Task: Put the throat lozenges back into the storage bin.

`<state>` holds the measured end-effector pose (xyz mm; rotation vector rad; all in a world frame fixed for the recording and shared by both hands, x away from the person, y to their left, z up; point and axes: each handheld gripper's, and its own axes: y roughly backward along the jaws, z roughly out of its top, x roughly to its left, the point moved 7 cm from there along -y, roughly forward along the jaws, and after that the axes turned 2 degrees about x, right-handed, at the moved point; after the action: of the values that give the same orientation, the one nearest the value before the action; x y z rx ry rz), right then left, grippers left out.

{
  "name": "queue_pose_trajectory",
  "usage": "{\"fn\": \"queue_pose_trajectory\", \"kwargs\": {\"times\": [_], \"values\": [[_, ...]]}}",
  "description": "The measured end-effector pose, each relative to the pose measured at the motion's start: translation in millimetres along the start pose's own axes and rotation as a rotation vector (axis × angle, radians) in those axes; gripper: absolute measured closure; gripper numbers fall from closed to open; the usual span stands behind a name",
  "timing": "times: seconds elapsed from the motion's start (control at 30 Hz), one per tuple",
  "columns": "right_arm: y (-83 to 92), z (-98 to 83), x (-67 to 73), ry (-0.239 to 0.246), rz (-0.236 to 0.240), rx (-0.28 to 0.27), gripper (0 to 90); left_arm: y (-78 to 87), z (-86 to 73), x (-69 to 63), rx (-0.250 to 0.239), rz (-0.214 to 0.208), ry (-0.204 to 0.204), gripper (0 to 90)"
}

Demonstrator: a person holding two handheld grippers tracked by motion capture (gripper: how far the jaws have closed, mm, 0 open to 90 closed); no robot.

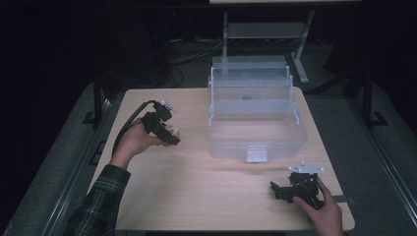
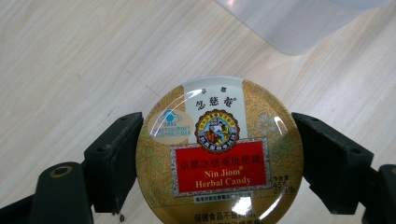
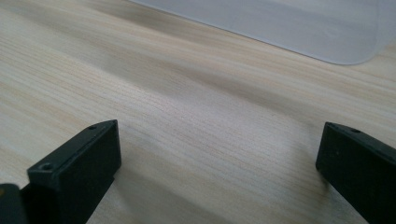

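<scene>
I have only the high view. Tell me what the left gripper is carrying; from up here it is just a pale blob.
Observer: The left gripper holds a round gold tin with a red label reading Nin Jiom Herbal Candy.
Operator: Report how the jaws sit on it.
Observer: One black jaw presses each side of the tin's rim, lid facing the camera.
Operator: Now check the right gripper for me.
Observer: The right gripper has its jaws wide apart with nothing between them, just bare wooden table.
Operator: Say what lies ahead of it.
Observer: A rounded corner of the clear plastic box sits beyond the jaws.
</scene>
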<state>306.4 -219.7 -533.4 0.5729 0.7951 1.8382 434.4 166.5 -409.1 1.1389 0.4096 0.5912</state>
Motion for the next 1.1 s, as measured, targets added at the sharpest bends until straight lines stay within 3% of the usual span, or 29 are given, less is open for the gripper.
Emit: {"fn": "queue_pose_trajectory", "kwargs": {"times": [1.1], "values": [[0.2, -0.1, 0.1, 0.0, 0.0, 0.0, 0.0, 6.4, 54.2, -30.4, -0.011, -0.035, -0.117, 19.6]]}}
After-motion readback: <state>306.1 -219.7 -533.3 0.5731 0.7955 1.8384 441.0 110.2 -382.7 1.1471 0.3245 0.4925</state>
